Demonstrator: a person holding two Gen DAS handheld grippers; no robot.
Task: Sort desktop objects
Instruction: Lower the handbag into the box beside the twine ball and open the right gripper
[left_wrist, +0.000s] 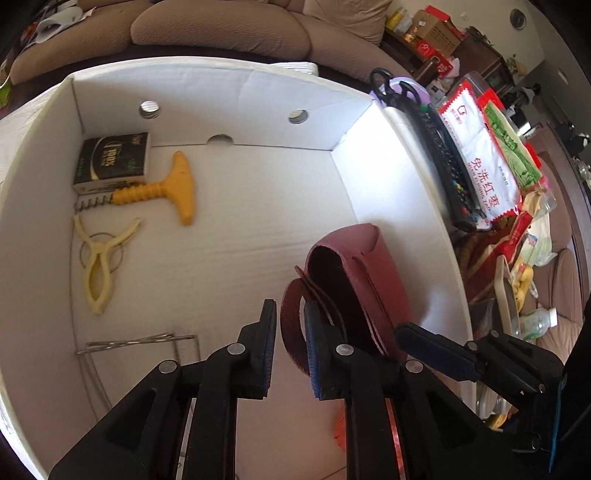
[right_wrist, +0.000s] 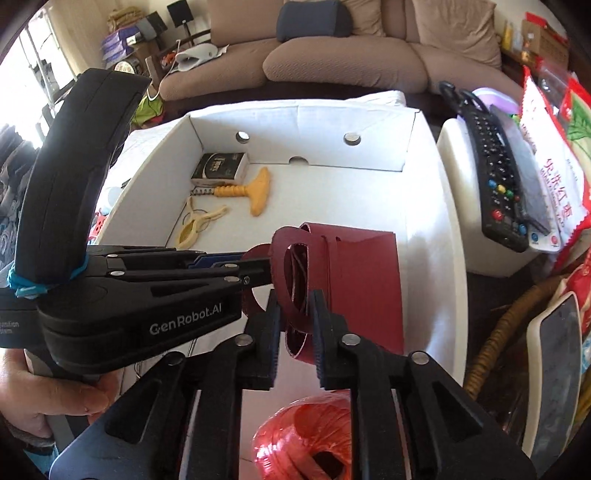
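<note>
I am holding a dark red leather pouch with a round flap and loose straps (right_wrist: 354, 273) above the near edge of a white cardboard box with round holes in its far wall (left_wrist: 229, 96). Both of my grippers meet on it.

My left gripper (left_wrist: 290, 350) has its jaws narrowed around the pouch's rounded red flap (left_wrist: 291, 328), with the pouch body rising just beyond the fingertips. From the other camera this gripper reaches in from the left, side-on, its tips at the pouch's open end.

My right gripper (right_wrist: 295, 332) has its jaws set narrowly either side of the lower loop of the flap (right_wrist: 295, 343). I think they pinch it, though the view does not show contact on both pads clearly. Two grips make sense here: the leather is floppy, so one hold steadies it while the other guides it over the box wall.

Inside the box, already gathered at the far left corner, lie a black and gold rectangular carton (left_wrist: 110, 162), a yellow plastic T-handled corkscrew (left_wrist: 162, 188) touching the carton's near edge, and a pale yellow plastic clothes peg (left_wrist: 99, 258) nearer to me. A bent wire rack (left_wrist: 136, 343) sits at the near left.

The pouch hangs over bare box floor on the right, so I judge it is meant to go down there, apart from the other things.

Below my right gripper, outside the box, sits a ball of shiny red plastic twine (right_wrist: 303, 435), likely yet to be sorted. A black remote control with coloured buttons (right_wrist: 495, 177) rests on a white stand to the right.
</note>
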